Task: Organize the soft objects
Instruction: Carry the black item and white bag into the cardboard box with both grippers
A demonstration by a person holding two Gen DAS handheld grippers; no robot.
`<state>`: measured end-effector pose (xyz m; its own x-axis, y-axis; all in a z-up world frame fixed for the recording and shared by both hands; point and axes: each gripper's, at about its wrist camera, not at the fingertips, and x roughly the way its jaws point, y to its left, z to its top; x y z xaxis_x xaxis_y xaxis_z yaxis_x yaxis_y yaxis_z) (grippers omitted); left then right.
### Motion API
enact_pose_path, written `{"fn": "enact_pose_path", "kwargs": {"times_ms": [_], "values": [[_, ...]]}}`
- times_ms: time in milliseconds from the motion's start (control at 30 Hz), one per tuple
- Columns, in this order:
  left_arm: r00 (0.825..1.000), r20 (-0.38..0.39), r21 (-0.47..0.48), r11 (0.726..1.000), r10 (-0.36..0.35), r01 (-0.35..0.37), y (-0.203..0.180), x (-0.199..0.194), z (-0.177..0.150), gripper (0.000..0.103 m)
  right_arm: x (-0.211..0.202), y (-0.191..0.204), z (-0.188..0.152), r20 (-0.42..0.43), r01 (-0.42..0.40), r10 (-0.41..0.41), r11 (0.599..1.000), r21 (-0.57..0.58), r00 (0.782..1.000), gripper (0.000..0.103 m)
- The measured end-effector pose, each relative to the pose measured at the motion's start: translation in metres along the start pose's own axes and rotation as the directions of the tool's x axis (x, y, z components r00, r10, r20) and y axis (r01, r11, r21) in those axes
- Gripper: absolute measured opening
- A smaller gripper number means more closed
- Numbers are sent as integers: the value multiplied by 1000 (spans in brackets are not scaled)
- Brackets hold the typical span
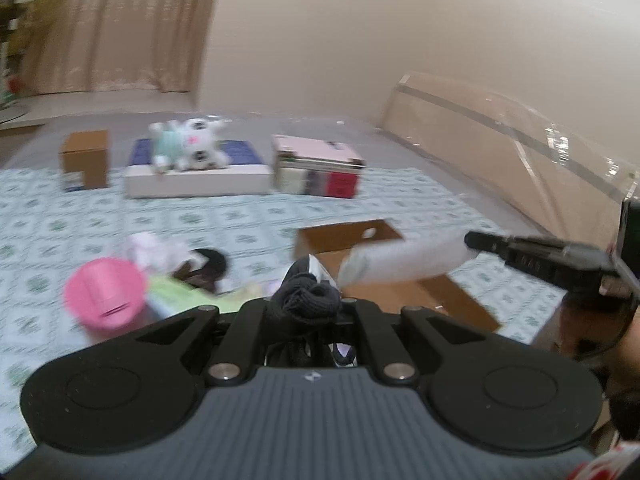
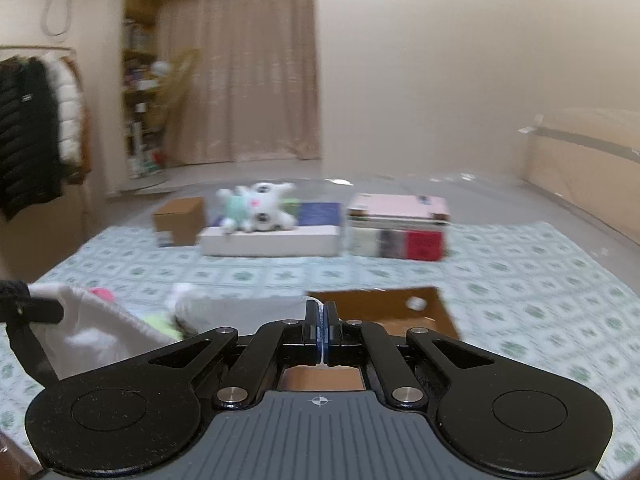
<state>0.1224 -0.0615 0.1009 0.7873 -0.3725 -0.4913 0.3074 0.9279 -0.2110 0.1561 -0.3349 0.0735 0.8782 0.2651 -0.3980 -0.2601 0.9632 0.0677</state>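
My left gripper [image 1: 308, 280] is shut on a white cloth [image 1: 404, 260] that stretches right to my right gripper [image 1: 474, 240]; black knit fabric [image 1: 306, 300] is bunched between its fingers. My right gripper [image 2: 321, 312] is shut on the same white cloth [image 2: 240, 308], whose thin edge shows between its pads. The cloth hangs over an open brown cardboard box [image 1: 420, 292], also in the right wrist view [image 2: 400, 312]. A pile of soft items lies left of the box: a pink piece [image 1: 105, 294], pale green cloth [image 1: 180, 292], a dark item [image 1: 208, 266].
Everything sits on a green-patterned sheet [image 1: 240, 216] over a bed. At the back stand a small brown box [image 1: 85, 159], a white flat box [image 1: 196, 178] with plush toys [image 1: 188, 148] on it, and a pink-topped box [image 1: 320, 168]. A plastic-wrapped headboard [image 1: 500, 148] is at right.
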Motion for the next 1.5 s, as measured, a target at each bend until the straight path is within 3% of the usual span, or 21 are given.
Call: {"fn": "enact_pose_path", "kwargs": {"times_ms": [233,500,700,800,967,1100,1167,1200,1233,1300,1500], "values": [[995,-33,68,993,-100,102,-59,67,17,5,-9,-61,-28,-52,173,-169,980,96,984,1],[987,-104,94,986,-126,136,-87,144,19,5,4,-100,-64,-144,282,-259,944,173,955,1],[980,-159,94,987,-116,132,-91,189,15,6,23,-93,-71,-155,145,-115,970,193,981,1],[974,-201,95,988,-102,123,-89,210,9,9,37,-84,-74,-176,83,-49,978,191,983,1],[969,-231,81,991,-82,103,-77,220,1,43,58,-82,-84,-215,64,-21,979,193,976,1],[973,-217,60,994,-72,87,-64,206,-2,53,62,-81,-92,-235,49,-4,981,187,972,2],[976,-206,51,995,-74,86,-59,194,-4,56,60,-79,-94,-237,47,-2,981,187,972,7],[977,-201,48,995,-73,84,-58,188,-6,58,58,-78,-94,-236,48,-3,981,187,972,18],[978,-195,44,996,-71,81,-56,182,-7,60,55,-76,-95,-231,47,-2,981,188,973,39],[981,-181,38,996,-69,77,-54,169,-10,61,49,-73,-95,-215,40,4,979,201,977,58],[988,-144,11,999,-49,51,-47,131,-19,61,29,-60,-94,-190,25,18,975,221,982,58]]}}
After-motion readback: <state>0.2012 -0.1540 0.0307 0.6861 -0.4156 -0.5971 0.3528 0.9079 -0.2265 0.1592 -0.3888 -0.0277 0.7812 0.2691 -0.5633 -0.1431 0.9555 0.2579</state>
